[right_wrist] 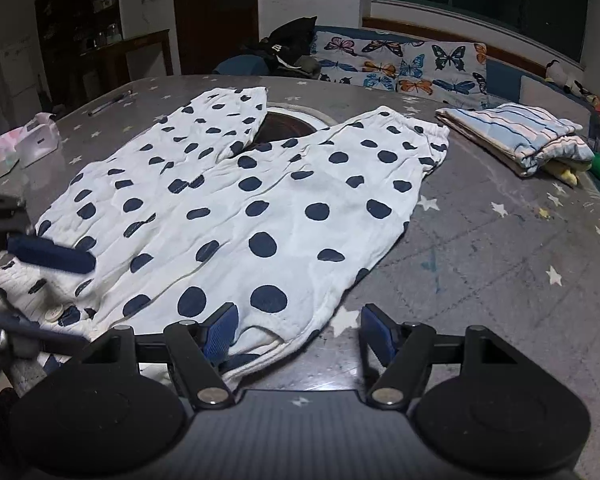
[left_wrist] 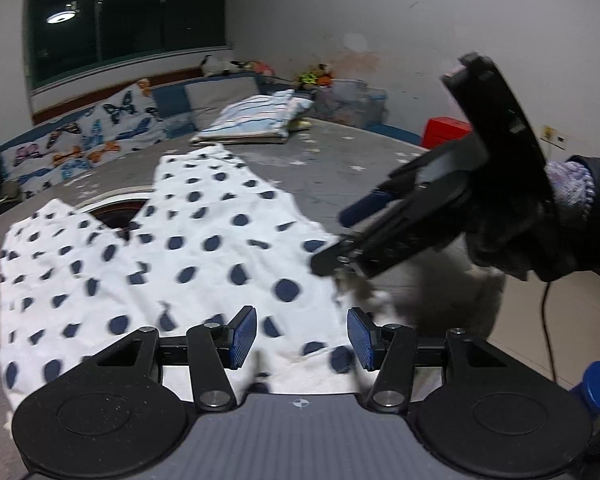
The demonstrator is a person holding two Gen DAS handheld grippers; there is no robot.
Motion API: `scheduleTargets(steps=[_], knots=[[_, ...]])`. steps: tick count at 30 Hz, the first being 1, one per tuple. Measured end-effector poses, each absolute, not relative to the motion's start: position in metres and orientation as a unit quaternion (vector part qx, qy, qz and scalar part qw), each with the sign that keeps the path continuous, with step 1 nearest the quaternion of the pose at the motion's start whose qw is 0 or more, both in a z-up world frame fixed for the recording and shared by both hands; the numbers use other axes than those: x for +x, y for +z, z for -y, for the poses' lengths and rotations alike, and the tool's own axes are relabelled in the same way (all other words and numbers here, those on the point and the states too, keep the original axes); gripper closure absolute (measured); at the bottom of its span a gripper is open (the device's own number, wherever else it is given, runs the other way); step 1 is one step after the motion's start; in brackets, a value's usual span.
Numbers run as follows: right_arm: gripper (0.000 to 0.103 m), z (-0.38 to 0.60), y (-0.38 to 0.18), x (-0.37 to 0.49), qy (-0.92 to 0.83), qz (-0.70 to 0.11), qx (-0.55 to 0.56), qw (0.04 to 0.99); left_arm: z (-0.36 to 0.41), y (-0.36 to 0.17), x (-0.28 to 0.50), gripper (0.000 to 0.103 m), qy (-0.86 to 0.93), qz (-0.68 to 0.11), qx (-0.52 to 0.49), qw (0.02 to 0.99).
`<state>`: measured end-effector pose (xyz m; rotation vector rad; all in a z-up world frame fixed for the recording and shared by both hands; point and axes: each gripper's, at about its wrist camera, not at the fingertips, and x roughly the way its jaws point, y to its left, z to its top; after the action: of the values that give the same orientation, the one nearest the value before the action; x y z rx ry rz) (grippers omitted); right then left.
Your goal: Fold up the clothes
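White trousers with navy polka dots lie spread flat on the grey star-patterned table, legs pointing away. My left gripper stands open over the near hem, the cloth lying under the gap. In the right wrist view its blue finger shows at the left edge, above the buttoned waistband. My right gripper is open at the waist corner, which lies beside its left pad. From the left wrist view the right gripper hovers at the cloth's right edge, jaws apart, held by a gloved hand.
A folded striped garment rests at the table's far side. A round dark opening shows between the trouser legs. Butterfly cushions line the bench behind. A tissue pack and a pen lie far left.
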<state>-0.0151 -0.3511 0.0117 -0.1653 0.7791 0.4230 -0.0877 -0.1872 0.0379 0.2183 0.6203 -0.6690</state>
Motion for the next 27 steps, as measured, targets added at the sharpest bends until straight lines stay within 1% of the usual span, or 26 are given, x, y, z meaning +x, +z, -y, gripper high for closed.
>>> scheduleTargets(steps=[6, 17, 21, 27], knots=[[0.034, 0.363, 0.016, -0.013, 0.203, -0.374, -0.048, 0.904, 0.2, 0.033, -0.088, 0.049, -0.343, -0.309, 0.106, 0.881], [0.034, 0.371, 0.014, -0.011, 0.182, -0.371, -0.044, 0.91, 0.206, 0.018, -0.083, 0.049, -0.372, -0.347, 0.097, 0.855], [0.034, 0.369, 0.015, -0.009, 0.182, -0.369, -0.044, 0.91, 0.203, 0.019, -0.081, 0.049, -0.376, -0.354, 0.086, 0.852], [0.034, 0.37, 0.017, -0.008, 0.178, -0.363, -0.041, 0.914, 0.196, 0.031, -0.081, 0.049, -0.367, -0.341, 0.073, 0.862]])
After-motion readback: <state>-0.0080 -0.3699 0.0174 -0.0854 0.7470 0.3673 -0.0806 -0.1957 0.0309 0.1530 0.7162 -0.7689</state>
